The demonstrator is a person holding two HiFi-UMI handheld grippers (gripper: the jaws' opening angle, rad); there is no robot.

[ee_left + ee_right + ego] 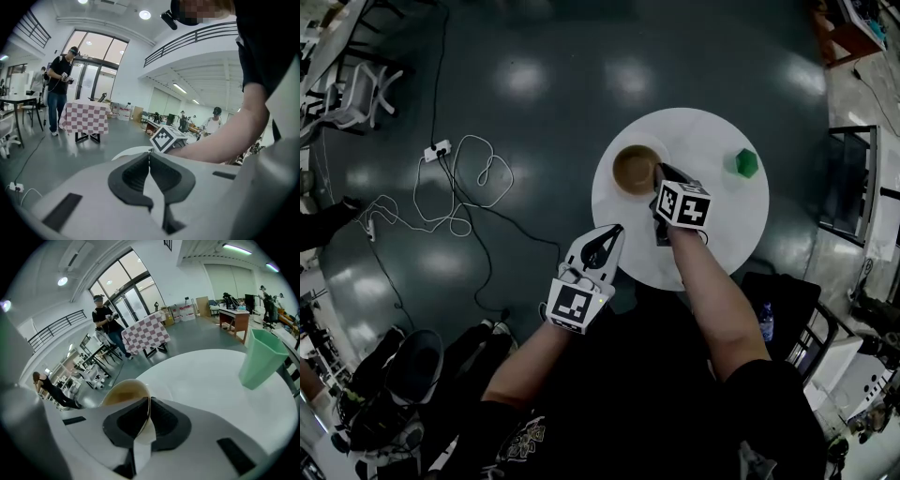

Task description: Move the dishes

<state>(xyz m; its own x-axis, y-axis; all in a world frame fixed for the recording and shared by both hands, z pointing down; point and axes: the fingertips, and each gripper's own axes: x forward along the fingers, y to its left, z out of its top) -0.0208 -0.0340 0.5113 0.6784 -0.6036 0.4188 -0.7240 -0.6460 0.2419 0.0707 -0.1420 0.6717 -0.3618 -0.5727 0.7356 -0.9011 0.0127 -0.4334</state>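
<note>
A brown bowl (pixel 636 169) with a pale outside stands at the left side of the round white table (pixel 722 225). My right gripper (pixel 659 172) reaches down to the bowl's right rim. In the right gripper view the thin rim of the bowl (pixel 124 392) runs between the two pads, and the right gripper (pixel 149 399) is shut on it. A green cup (pixel 746 163) stands apart on the table's right side, upright (pixel 260 359). My left gripper (pixel 614 230) hangs just off the table's near-left edge, its jaws shut on nothing (pixel 149 154).
White cables and a power strip (pixel 438 150) lie on the dark floor left of the table. Chairs (pixel 356 84) stand at upper left and a black bag (pixel 394 375) at lower left. A checked-cloth table (pixel 145 336) and a standing person (pixel 105 322) are farther off.
</note>
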